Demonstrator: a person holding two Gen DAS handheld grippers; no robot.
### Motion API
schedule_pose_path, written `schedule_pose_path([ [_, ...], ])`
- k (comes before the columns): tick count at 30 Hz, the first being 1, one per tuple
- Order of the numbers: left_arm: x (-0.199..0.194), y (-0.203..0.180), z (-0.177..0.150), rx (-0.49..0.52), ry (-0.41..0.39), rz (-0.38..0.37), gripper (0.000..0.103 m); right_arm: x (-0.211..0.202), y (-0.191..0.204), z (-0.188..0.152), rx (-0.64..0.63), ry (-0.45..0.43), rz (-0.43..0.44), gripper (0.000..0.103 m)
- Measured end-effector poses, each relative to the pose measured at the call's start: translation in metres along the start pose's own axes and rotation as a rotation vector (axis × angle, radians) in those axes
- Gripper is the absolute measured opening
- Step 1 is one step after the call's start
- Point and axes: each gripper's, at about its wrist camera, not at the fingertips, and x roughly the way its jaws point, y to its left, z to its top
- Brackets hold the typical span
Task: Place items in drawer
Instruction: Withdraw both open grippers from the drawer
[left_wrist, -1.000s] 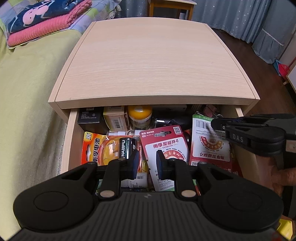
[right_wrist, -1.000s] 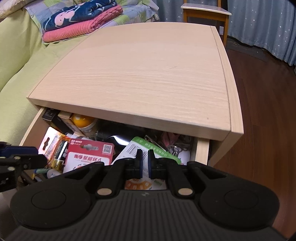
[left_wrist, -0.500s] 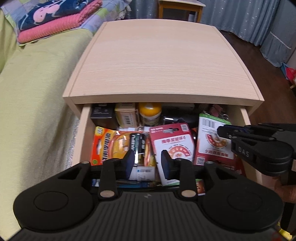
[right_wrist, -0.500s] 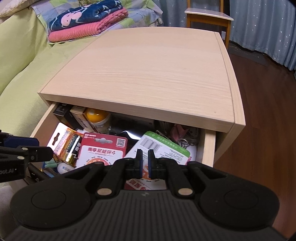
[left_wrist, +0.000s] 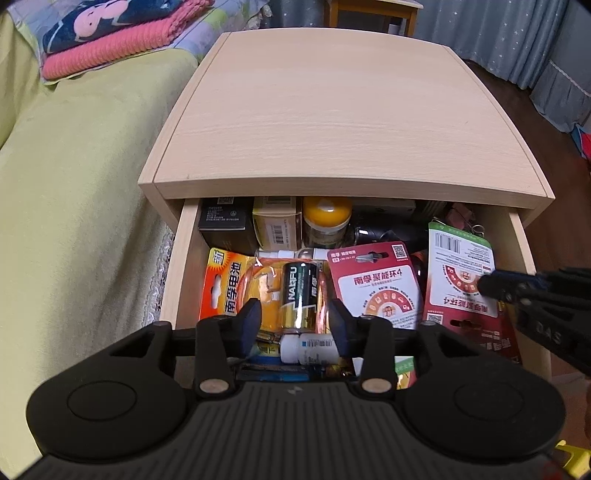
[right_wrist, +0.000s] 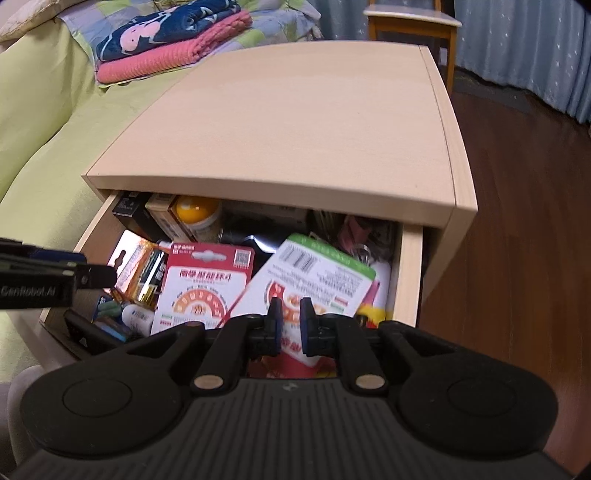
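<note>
The drawer (left_wrist: 184, 266) of a pale wood nightstand (left_wrist: 343, 110) stands pulled out and crowded. It holds an orange battery pack (left_wrist: 225, 284) with a NANFU battery (left_wrist: 301, 295), a red card pack (left_wrist: 376, 284), a green-topped card pack (right_wrist: 325, 273), a yellow-lidded jar (left_wrist: 327, 214), boxes and a small white bottle (left_wrist: 310, 347). My left gripper (left_wrist: 295, 321) hovers open over the drawer's front, empty. My right gripper (right_wrist: 291, 319) hangs above the green-topped pack with a narrow gap between its fingers and nothing in it.
A bed with a green cover (left_wrist: 74, 221) runs along the nightstand's left side, with folded blankets (left_wrist: 122, 40) at its far end. A wooden chair (right_wrist: 410, 22) and curtains stand behind. Dark wood floor (right_wrist: 517, 184) lies to the right.
My left gripper's fingers have spread wider apart. Both grippers have drawn back and shifted, so more of the drawer's contents shows. The right gripper's gap has widened slightly.
</note>
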Motion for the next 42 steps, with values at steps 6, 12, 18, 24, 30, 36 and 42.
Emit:
schedule_pose_path([
  [6,0.009,0.003,0.005,0.015,0.012,-0.039,0.048,0.013,0.016,0.002,-0.047,0.039,0.022,0.009],
  [12,0.015,0.004,0.005,0.026,0.024,-0.050,0.048,0.021,0.040,0.007,-0.130,0.065,0.087,0.009],
  [18,0.013,0.009,0.003,0.013,0.023,-0.049,0.048,0.037,0.044,0.026,-0.152,0.067,0.065,0.009],
  [24,0.012,0.009,0.002,0.011,0.021,-0.060,0.048,0.051,0.006,0.042,-0.022,0.042,-0.060,0.009],
  [30,0.016,0.001,0.003,0.029,0.025,-0.072,0.049,0.061,-0.014,0.046,0.068,0.024,-0.058,0.015],
  [36,0.019,-0.005,0.006,0.044,0.027,-0.079,0.050,0.057,-0.010,0.042,0.053,0.046,-0.027,0.020],
  [42,0.029,-0.015,0.013,0.067,0.059,-0.141,0.053,0.041,-0.004,0.026,-0.007,0.092,-0.003,0.020],
])
